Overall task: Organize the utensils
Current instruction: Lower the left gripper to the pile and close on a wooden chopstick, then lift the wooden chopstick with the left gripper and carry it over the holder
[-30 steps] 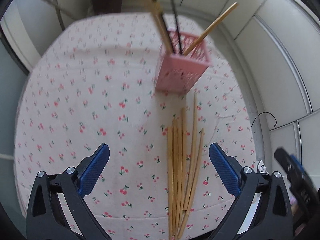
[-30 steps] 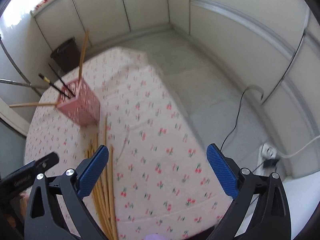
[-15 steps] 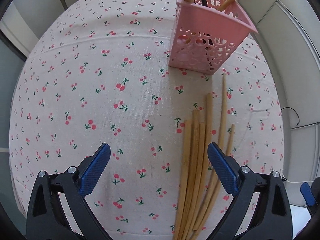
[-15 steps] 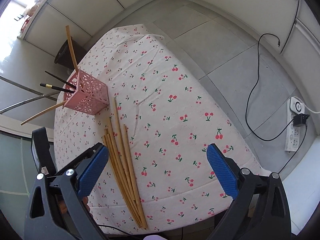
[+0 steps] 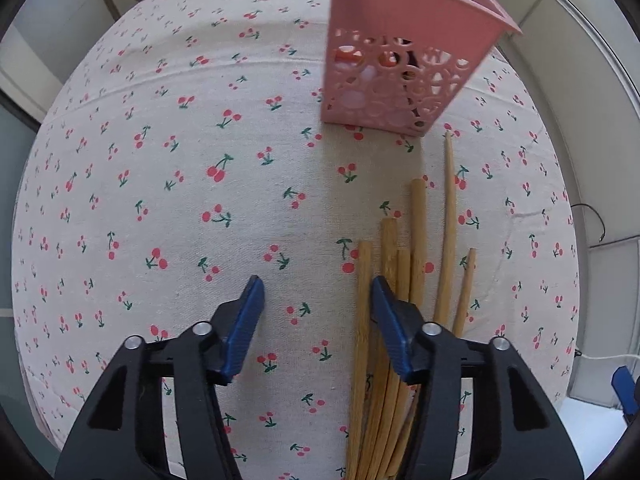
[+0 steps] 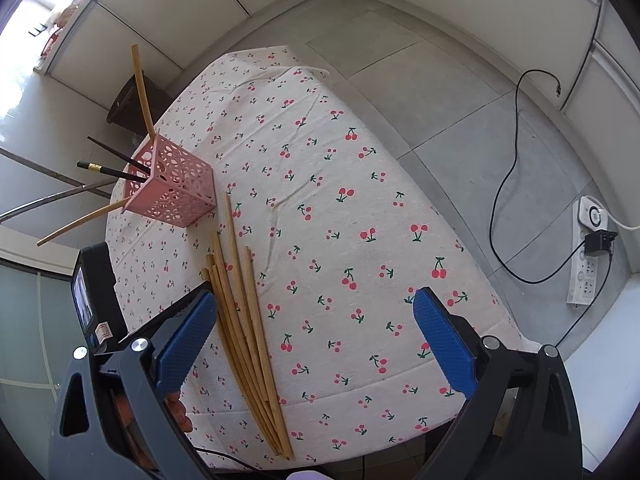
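Several wooden chopsticks [image 5: 416, 240] [image 6: 244, 320] lie side by side on the cherry-print tablecloth [image 5: 160, 200]. Just beyond their tips stands a pink perforated holder [image 5: 400, 80] [image 6: 172, 188] with two wooden and two black chopsticks in it. My left gripper [image 5: 316, 300] points steeply down, low over the cloth. Its jaws are closing; the leftmost chopstick lies between them, close to the right finger, and the pads do not press on it. Wide open over the cloth, my right gripper [image 6: 316, 320] holds nothing, and the bundle passes beside its left finger.
The black body of the left tool [image 6: 96, 292] shows at the left of the right wrist view. The cloth's edge [image 6: 400, 376] runs close below the right gripper. On the floor lie a power strip [image 6: 588, 256] and a black cable [image 6: 516, 184]. A dark bin [image 6: 128, 108] stands behind the table.
My left gripper has come down closer to the cloth and its jaws have narrowed from wide open. The right gripper tipped down a second ago, then stayed still.
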`<state>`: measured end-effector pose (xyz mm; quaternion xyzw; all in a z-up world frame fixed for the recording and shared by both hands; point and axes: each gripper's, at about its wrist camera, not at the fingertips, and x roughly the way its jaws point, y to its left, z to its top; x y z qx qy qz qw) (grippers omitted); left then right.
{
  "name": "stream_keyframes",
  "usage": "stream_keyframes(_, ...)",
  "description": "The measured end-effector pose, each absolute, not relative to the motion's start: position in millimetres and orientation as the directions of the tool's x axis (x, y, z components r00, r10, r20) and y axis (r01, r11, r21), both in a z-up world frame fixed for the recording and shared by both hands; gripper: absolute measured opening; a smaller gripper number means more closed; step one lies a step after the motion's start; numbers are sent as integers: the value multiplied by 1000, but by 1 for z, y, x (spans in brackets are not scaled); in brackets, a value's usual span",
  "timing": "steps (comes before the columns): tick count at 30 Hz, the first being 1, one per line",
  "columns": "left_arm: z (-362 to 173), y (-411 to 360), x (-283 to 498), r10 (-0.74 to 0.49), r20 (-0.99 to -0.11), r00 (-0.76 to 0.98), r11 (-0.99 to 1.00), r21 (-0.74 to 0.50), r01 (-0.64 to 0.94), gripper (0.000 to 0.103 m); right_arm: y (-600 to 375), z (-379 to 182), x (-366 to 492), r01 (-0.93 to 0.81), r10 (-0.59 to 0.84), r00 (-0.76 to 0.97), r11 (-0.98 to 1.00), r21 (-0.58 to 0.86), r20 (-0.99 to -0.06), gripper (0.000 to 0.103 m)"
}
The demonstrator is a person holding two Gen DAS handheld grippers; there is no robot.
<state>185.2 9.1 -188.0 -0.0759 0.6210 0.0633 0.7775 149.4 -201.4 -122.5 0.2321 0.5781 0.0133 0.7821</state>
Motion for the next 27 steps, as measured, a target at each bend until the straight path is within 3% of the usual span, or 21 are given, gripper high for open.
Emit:
stream_keyframes(5,-189,-20,185,-11,-967,255,992,-44,-121,8,-190,-125,162,263,295,333,883,389,-896,96)
stream_keyframes(14,-164,16,175,-87,-943,321,982,-135,-133,7,-125,-149,212,171,194,382,946,275,-904,91)
stream_keyframes(17,-149,25,172,-105,-930,353,978,-160,-131,8,-112,-158,228,149,197,413,949,279,-889,81)
stream_keyframes(19,-141,29,170,-116,-923,367,977,-172,-123,8,-103,-169,238,134,207,410,950,283,-888,68)
stream_keyframes(23,-136,29,177,-135,-916,377,977,-188,-105,8,-83,-188,250,76,183,387,970,229,-904,57)
stream_keyframes(27,-132,30,177,-140,-909,392,977,-192,-96,8,-69,-199,256,35,111,396,990,135,-911,33)
